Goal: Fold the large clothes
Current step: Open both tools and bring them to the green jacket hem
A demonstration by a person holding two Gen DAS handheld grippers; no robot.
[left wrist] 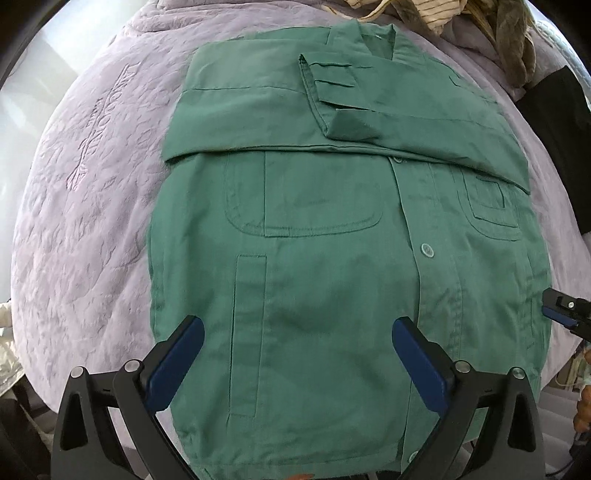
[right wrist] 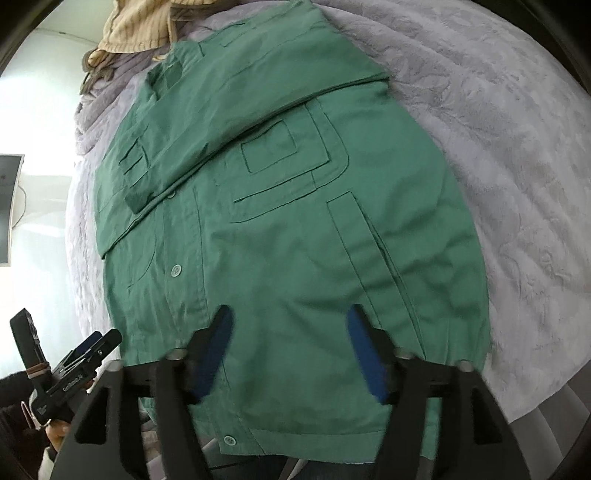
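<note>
A green button-up work shirt lies flat, front up, on a lilac quilted bedspread. Both sleeves are folded across its chest, the cuff on top. It also shows in the right wrist view. My left gripper is open and empty, above the shirt's lower part near the hem. My right gripper is open and empty, above the lower right part of the shirt; its tips also show at the right edge of the left wrist view. The left gripper shows at lower left in the right wrist view.
A pile of striped and beige clothes lies past the collar at the bed's far end. A dark garment lies right of the shirt. The bedspread extends wide to the right. A dark screen hangs on the wall at left.
</note>
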